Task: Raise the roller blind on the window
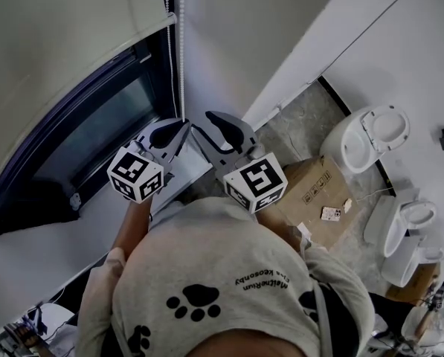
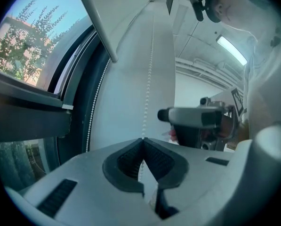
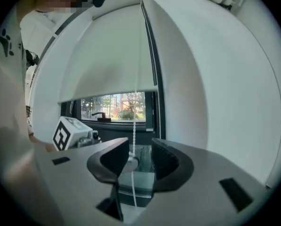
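The pale roller blind (image 1: 58, 36) hangs partway down the dark-framed window (image 1: 95, 132). Its white bead chain (image 1: 181, 50) drops along the right side of the frame. My left gripper (image 1: 181, 123) is shut on one strand of the chain (image 2: 149, 79), which runs straight up from its closed jaw tips (image 2: 142, 140). The other strand (image 2: 95, 107) hangs free beside the frame. Just to the right, my right gripper (image 1: 204, 123) stands open. A strand of the bead chain (image 3: 135, 107) passes between its parted jaws (image 3: 140, 147), close to the left pad.
The window sill (image 1: 184, 173) lies just below the grippers, with a white wall (image 1: 229, 43) to the right of the frame. On the floor behind me sit a cardboard box (image 1: 314, 192) and white toilets (image 1: 370, 136).
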`<action>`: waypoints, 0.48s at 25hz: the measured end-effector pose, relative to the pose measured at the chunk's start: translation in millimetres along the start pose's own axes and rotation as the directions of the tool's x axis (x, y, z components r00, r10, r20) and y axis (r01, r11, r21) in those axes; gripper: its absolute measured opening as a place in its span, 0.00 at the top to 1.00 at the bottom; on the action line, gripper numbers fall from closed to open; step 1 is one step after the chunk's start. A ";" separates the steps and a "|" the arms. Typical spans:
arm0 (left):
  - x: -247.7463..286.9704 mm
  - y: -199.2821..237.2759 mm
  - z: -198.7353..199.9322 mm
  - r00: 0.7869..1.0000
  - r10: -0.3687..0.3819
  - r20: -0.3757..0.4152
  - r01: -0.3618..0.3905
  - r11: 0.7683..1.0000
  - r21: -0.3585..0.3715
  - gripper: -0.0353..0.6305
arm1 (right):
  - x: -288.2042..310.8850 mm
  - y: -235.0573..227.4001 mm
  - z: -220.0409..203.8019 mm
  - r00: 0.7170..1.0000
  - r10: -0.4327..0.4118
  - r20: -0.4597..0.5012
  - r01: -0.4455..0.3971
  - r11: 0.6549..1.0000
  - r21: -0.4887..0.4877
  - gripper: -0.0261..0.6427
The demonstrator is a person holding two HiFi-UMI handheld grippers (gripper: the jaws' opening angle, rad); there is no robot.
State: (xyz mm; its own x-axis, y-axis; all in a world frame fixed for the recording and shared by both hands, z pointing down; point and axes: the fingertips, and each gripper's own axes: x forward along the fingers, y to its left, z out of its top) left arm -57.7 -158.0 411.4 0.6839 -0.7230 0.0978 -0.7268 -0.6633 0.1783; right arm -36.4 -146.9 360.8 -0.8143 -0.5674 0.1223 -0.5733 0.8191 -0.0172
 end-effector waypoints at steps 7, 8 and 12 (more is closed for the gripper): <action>2.2 -2.6 -1.4 1.000 0.000 0.010 0.001 1.000 -0.001 0.94 | 15.0 4.8 86.5 0.987 0.051 0.150 -0.042 0.997 -0.064 0.78; 2.5 -3.5 -1.5 1.000 -0.002 0.011 0.002 1.000 -0.001 0.94 | 17.8 5.2 94.7 0.986 0.054 0.160 -0.044 0.997 -0.069 0.78; 3.6 -6.2 1.4 1.000 -0.005 0.013 0.005 1.000 0.000 0.94 | 24.6 6.2 117.4 0.982 0.064 0.175 -0.050 0.995 -0.088 0.82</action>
State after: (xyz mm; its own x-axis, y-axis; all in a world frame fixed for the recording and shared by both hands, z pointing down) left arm -50.9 -156.8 409.3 0.6867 -0.7220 0.0845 -0.7233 -0.6670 0.1791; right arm -70.6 -165.6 247.1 -0.8528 -0.5193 -0.0545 -0.5220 0.8505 0.0646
